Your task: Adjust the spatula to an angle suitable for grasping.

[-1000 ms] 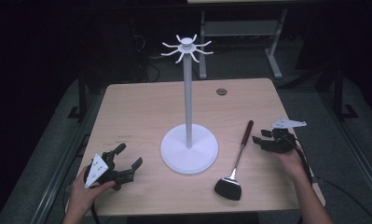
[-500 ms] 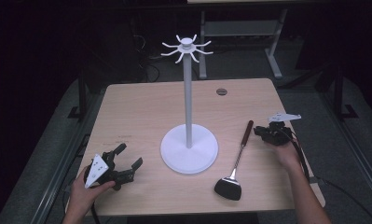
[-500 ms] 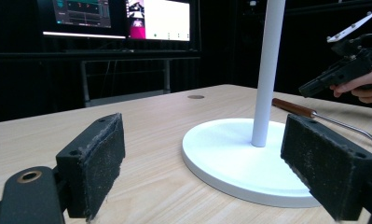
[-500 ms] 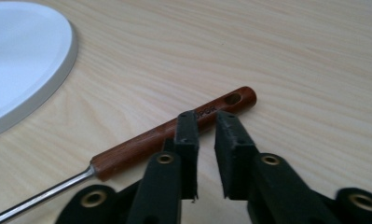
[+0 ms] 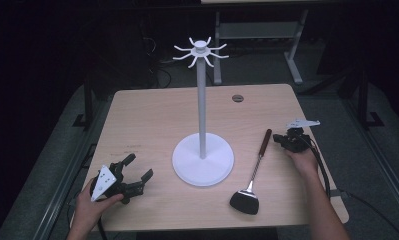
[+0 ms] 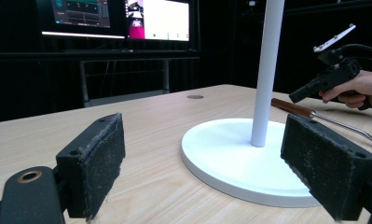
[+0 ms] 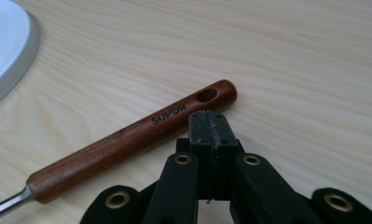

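the white stand (image 5: pixel 203 159) takes the middle of the desk (image 5: pixel 152 117), its thin pole rising high with hooks spread at the top, so a hand must go round it on either side. the whole far half lies bare toward both far corners, as does the left edge. near the right edge a spatula (image 5: pixel 252 175) lies just beside the stand's base, narrowing that side.

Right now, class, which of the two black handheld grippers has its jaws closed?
The right gripper, beside the spatula's brown wooden handle; the left gripper is open.
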The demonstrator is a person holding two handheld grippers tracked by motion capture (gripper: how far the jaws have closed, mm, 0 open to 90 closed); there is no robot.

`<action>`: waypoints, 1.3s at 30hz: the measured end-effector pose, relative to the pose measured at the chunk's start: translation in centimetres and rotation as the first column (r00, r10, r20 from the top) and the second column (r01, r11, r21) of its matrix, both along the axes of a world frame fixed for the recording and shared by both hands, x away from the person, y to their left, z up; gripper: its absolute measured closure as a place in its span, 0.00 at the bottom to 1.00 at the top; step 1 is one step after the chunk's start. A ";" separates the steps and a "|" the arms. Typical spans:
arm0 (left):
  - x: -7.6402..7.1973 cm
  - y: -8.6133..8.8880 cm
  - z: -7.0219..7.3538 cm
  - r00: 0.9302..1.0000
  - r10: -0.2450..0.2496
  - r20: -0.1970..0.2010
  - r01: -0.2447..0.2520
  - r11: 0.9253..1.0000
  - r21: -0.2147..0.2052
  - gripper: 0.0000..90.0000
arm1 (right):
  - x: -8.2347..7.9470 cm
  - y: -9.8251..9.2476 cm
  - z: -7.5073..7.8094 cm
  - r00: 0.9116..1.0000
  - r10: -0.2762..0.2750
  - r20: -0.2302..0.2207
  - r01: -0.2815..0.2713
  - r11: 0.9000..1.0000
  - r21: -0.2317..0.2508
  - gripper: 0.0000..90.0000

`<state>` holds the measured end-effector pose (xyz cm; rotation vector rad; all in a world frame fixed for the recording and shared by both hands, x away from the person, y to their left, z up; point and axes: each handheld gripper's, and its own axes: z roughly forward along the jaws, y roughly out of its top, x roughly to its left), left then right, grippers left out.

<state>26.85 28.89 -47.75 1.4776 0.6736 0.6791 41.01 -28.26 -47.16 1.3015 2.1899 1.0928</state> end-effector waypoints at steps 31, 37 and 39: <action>0.0 0.0 0.0 1.000 0.006 0.001 -0.006 1.000 0.007 0.14 | -0.1 3.2 -0.4 0.994 0.110 -0.016 -0.110 0.994 0.015 1.00; 0.0 -0.1 0.0 1.000 0.010 0.000 -0.010 1.000 0.003 0.14 | -0.2 4.2 -0.4 0.990 0.140 -0.016 -0.139 0.990 0.018 1.00; 0.0 0.0 0.0 1.000 0.008 0.001 -0.008 1.000 0.001 0.14 | -0.3 4.4 -0.4 0.989 0.145 -0.019 -0.144 0.989 0.018 1.00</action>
